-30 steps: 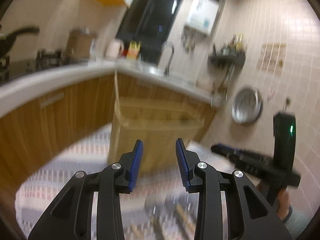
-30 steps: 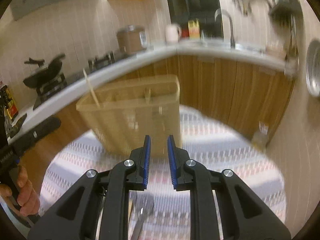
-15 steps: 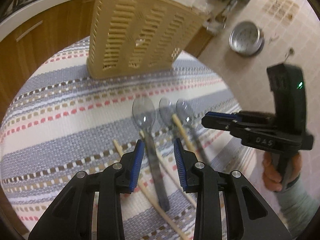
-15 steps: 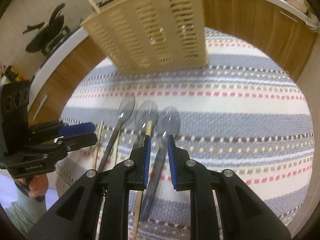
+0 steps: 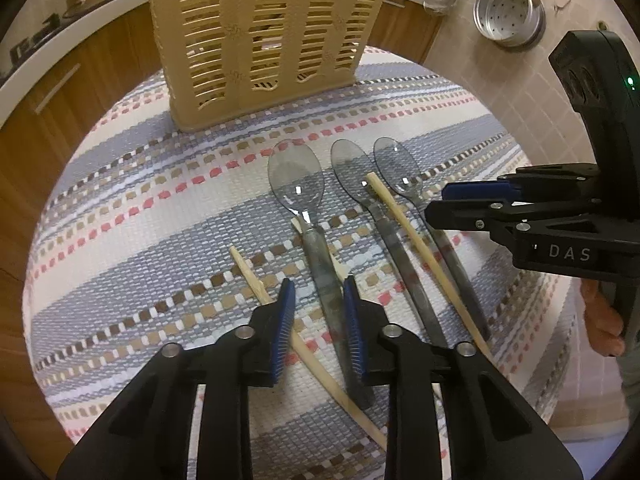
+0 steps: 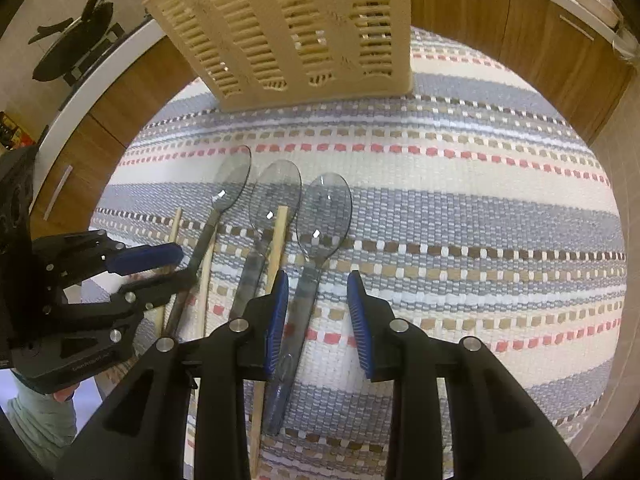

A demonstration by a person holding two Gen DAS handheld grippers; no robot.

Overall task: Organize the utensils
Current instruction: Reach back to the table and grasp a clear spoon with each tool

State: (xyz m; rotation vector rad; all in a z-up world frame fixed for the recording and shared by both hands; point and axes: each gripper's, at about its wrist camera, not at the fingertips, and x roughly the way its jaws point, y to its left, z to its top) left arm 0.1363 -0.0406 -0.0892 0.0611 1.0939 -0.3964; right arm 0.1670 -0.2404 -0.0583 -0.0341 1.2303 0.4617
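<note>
The left gripper (image 5: 318,286) points steeply down at a round table covered by a woven cloth striped in grey, cream and pink (image 5: 132,200). Its blue-padded jaws have just been closing, yet a gap remains and the pads press on nothing. Between its fingertips lies the handle of the leftmost translucent grey plastic spoon (image 5: 316,240), bowl pointing away from the fingers. A pale wooden chopstick (image 5: 276,308) runs slantwise under the left finger, and the tip of another chopstick shows beneath that spoon's neck.

Right of those fingers lie the middle grey spoon (image 5: 380,224) and the rightmost grey spoon (image 5: 420,208), with a third wooden chopstick (image 5: 416,244) lying between their handles, its tip over the middle spoon's bowl.

The right gripper (image 6: 316,280) also points down; its jaws have just been opening and stand parted, gripping nothing. The rightmost spoon's handle (image 6: 304,292) lies between its fingertips, close to the left pad. The third chopstick (image 6: 276,248) passes beneath that left finger.

Beyond both pairs of fingers, well past the spoon bowls, stands a beige slotted plastic utensil basket (image 6: 304,28), upright on the cloth. Each gripper's handle is held in a hand (image 5: 604,320).
</note>
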